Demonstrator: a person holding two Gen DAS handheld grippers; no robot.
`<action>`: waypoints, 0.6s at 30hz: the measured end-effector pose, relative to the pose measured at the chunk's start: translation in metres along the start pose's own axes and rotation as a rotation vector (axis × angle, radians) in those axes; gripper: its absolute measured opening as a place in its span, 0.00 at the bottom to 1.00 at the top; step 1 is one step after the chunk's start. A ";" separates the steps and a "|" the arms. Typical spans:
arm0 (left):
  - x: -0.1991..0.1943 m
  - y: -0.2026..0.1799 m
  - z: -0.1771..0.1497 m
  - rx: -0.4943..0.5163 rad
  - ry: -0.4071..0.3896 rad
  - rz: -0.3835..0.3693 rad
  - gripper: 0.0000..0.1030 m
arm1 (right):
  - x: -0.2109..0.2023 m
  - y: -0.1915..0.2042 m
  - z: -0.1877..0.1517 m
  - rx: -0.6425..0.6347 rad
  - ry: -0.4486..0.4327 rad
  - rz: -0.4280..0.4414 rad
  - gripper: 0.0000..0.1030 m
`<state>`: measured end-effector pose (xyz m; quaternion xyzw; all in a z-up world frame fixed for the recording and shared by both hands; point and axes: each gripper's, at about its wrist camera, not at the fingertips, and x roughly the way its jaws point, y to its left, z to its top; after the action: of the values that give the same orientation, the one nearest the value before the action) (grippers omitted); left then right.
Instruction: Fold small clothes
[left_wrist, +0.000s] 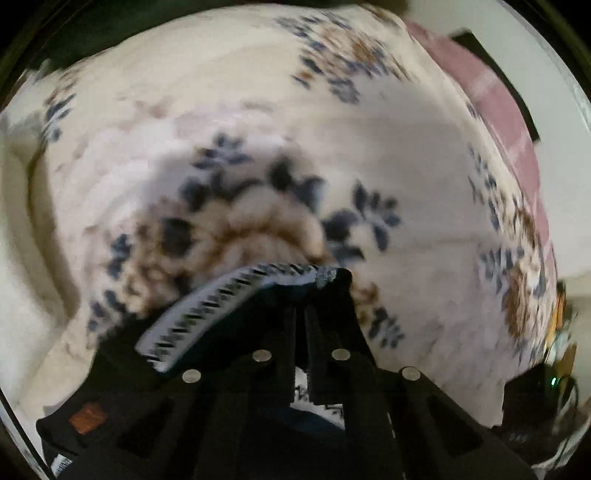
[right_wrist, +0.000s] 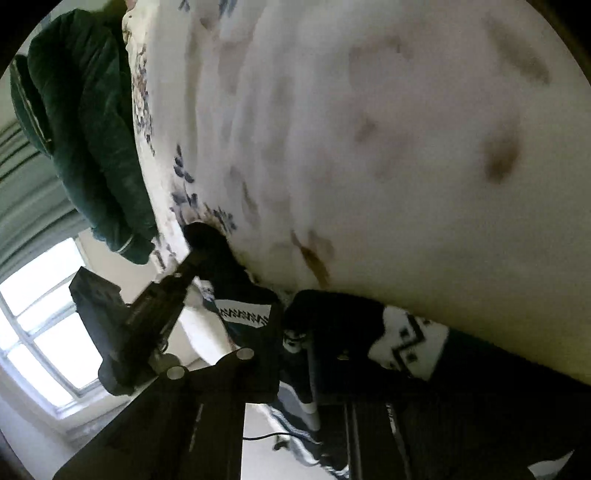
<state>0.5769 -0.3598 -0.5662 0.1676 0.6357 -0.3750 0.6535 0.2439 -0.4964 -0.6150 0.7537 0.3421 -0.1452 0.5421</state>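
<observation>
Dark knit cloth with a white zigzag band is pinched in the left tool (left_wrist: 317, 291), whose jaws are fully closed on the garment's (left_wrist: 221, 306) edge, pressing down toward the floral bedspread (left_wrist: 369, 147). Over in the right wrist view, the right tool (right_wrist: 291, 325) is nearly closed as well, with the same dark patterned garment (right_wrist: 406, 343) bunched between its fingers; the picture is blurred, so I would only say it seems to grip a fold rather than a single layer.

The garment lies at the near edge of the bed, partly hanging off it. That is the main risk: if either pinch catches too little cloth, the knit may slip free and slide off the bedspread. Two close grips on thick fabric could also drag layers unevenly and leave a skewed fold. A green jacket (right_wrist: 92, 129) lies well apart at the bed's far side.
</observation>
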 end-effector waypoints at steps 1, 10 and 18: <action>-0.004 0.008 0.002 -0.029 -0.011 -0.019 0.02 | -0.002 0.000 0.001 -0.003 -0.006 -0.013 0.10; -0.034 0.045 -0.004 -0.184 -0.073 -0.019 0.02 | 0.000 0.005 0.006 -0.050 0.023 -0.088 0.15; -0.105 0.081 -0.128 -0.460 -0.219 -0.008 0.63 | -0.006 0.060 -0.026 -0.347 0.076 -0.441 0.67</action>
<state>0.5530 -0.1877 -0.5038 -0.0298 0.6304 -0.2390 0.7380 0.2763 -0.4856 -0.5584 0.5617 0.5377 -0.1705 0.6053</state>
